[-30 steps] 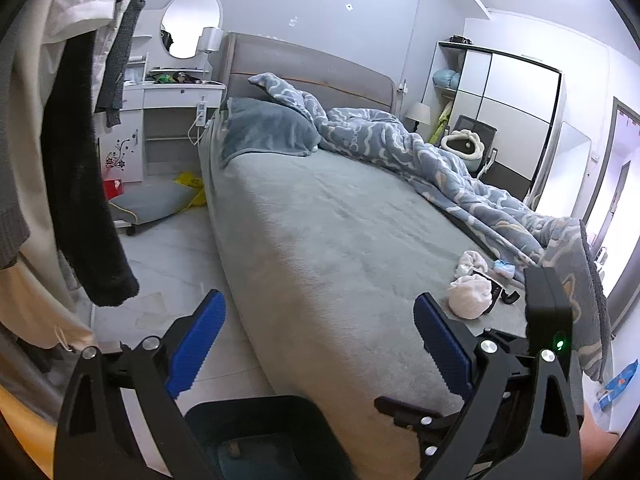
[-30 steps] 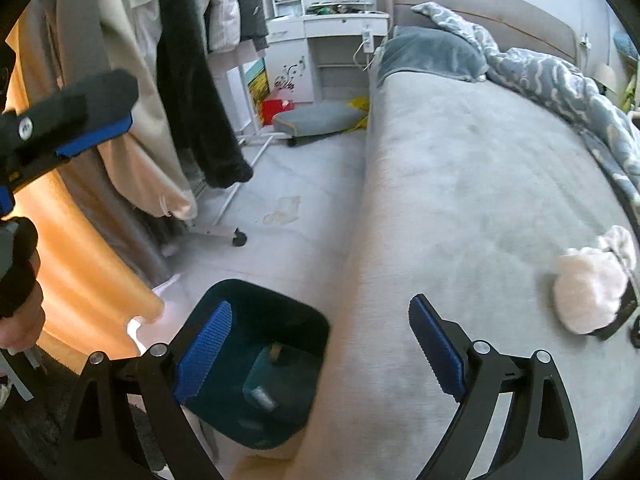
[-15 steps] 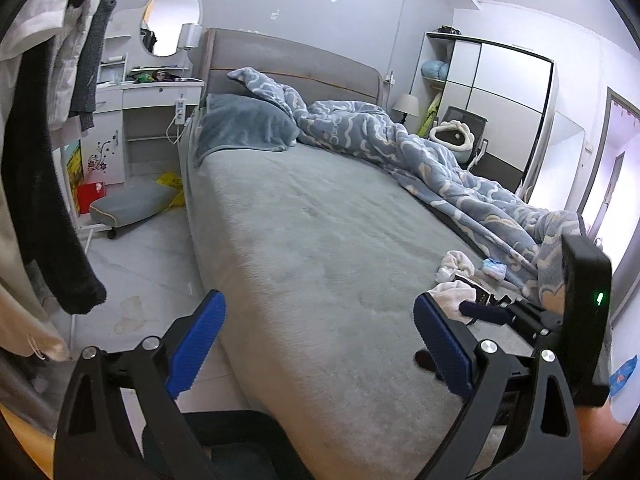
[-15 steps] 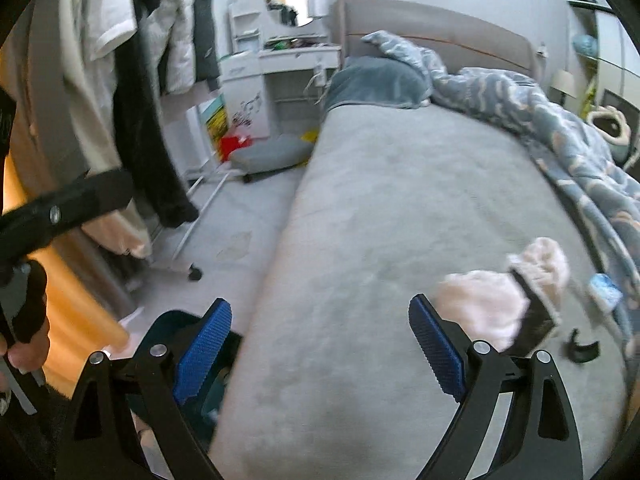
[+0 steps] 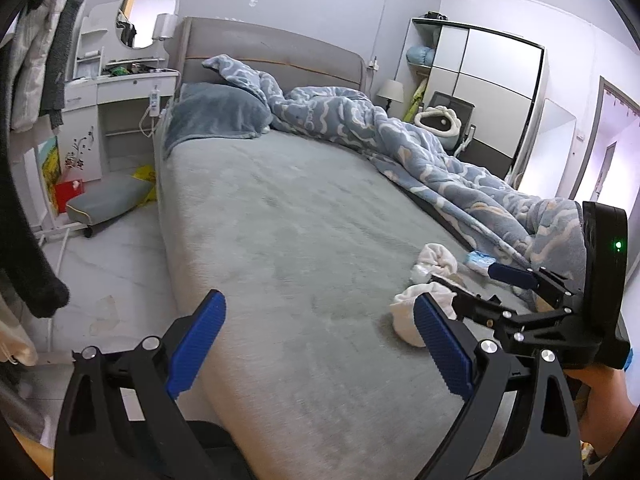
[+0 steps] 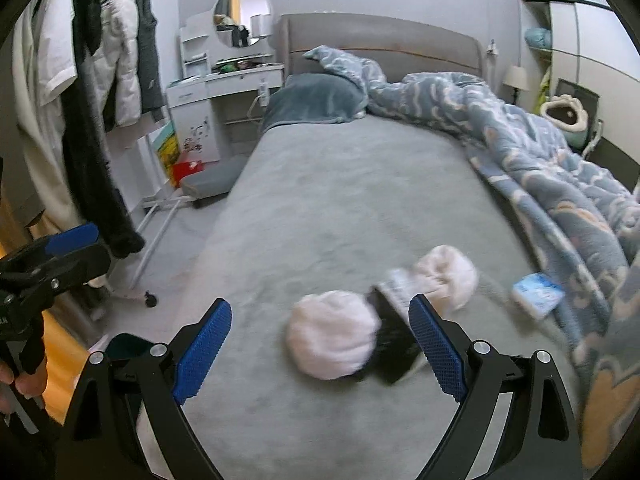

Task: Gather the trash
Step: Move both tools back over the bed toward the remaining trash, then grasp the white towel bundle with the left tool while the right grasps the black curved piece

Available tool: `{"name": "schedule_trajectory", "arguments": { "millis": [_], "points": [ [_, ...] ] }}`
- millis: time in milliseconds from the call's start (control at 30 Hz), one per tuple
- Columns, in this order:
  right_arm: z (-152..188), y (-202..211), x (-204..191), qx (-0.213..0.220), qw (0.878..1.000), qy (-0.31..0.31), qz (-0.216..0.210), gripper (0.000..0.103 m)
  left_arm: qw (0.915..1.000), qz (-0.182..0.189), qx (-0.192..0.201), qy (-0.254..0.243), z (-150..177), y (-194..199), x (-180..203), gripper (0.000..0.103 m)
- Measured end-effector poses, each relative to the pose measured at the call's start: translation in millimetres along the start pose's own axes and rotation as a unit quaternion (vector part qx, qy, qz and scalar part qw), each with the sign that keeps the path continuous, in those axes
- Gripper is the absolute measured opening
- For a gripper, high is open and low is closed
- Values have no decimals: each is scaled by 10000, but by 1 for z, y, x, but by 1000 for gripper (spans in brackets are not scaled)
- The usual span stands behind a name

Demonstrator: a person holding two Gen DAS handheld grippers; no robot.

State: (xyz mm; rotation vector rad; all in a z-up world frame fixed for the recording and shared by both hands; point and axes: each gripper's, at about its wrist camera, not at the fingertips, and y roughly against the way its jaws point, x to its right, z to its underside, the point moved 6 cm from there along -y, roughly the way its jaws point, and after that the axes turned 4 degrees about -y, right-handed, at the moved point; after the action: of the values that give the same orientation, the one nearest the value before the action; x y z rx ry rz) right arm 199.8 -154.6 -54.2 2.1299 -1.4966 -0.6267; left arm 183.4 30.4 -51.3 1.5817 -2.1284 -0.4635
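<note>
Compared with the frame one second ago, the dark trash bin, then large in the lower centre of the right wrist view, is reduced to a sliver (image 6: 128, 346) at the lower left, and the white wad is brought from the right edge to the lower centre.

The right gripper (image 6: 320, 348) is held over the grey bed (image 6: 340, 208) with its blue-padded fingers (image 6: 204, 350) spread wide and nothing between them. A crumpled white wad (image 6: 332, 334) lies on the sheet in the lower centre of that view, between the two fingers and beyond their tips; contact is not visible. A black object (image 6: 390, 344) is seen against the wad's right side, and a second white wad (image 6: 448, 276) lies just past it. All three are blurred. A small blue-and-white packet (image 6: 538, 294) rests at the right, beside the edge of the blue patterned duvet (image 6: 540, 160).

The left gripper (image 5: 318, 346) is held at the lower frame of its own view, fingers (image 5: 196, 338) likewise spread wide and empty. In that view the right gripper (image 5: 476, 294) enters from the right edge, with the nearer white wad (image 5: 408, 318) at its tip, the farther wad (image 5: 436, 260) above it, and the packet (image 5: 478, 258) just to the right.

A dressing table with a round mirror (image 5: 148, 14) occupies the upper left, and a wardrobe (image 5: 484, 92) the upper right.
</note>
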Motion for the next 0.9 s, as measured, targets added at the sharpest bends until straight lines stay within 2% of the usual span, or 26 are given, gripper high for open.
{"name": "schedule_trajectory", "arguments": {
  "millis": [267,467,600,900],
  "points": [
    [0,-4,54,-38,9993,-255,256,93,9988,404,-237,145,0,-34,26,97],
    [6,-7,87,-144,9981,-432,424,93,9959,637,-592,231,10,-66,42,97],
    [12,-10,104,-207,9974,-474,498,93,9920,907,-814,342,16,-85,55,97],
    [26,-19,131,-425,9965,-449,559,93,9853,1142,-1214,370,30,-117,79,97]
  ]
}}
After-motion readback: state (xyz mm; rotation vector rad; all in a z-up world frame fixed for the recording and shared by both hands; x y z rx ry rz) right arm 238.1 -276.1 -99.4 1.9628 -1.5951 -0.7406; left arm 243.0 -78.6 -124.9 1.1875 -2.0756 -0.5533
